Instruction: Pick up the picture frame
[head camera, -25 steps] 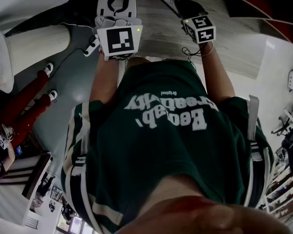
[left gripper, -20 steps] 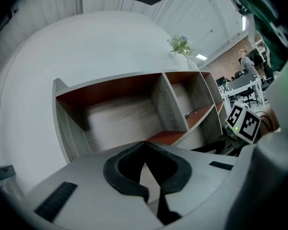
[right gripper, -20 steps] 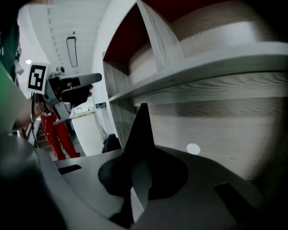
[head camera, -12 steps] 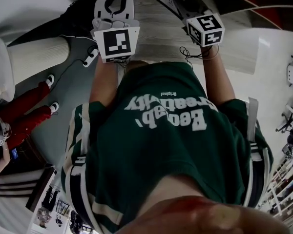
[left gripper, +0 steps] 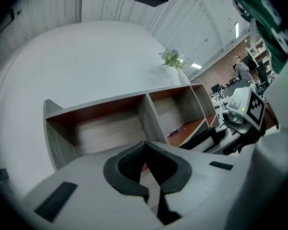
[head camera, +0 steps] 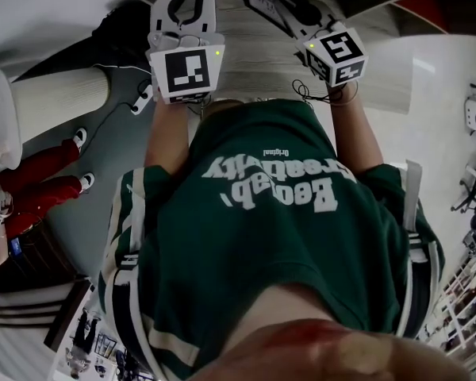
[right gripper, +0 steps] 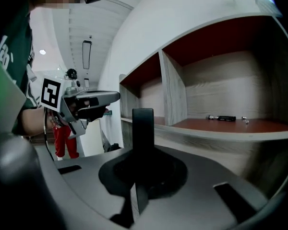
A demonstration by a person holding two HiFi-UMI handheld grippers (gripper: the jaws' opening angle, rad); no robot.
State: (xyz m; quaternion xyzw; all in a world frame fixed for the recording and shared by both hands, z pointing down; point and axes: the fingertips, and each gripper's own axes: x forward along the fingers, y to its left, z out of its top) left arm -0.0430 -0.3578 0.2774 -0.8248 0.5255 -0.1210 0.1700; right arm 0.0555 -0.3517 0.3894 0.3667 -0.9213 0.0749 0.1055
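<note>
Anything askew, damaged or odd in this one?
Nothing stands out. The right claw is shut on the thin black picture frame, held edge-on; the wooden shelf unit looks intact, with one small black stick-like item lying in a compartment.

Open wood-grain shelf unit (left gripper: 145, 110) against white wall, compartments w/ red-brown top panels. Small dark pen-like item (right gripper: 225, 118) lying on one compartment floor. Flowers (left gripper: 172, 59) in clear vase atop shelf. Red-trousered legs (head camera: 32, 193) standing on grey floor, far left.

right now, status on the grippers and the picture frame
Left gripper shut, empty. Right gripper shut on picture frame, held off the shelf. Small dark item on the shelf ahead.
</note>
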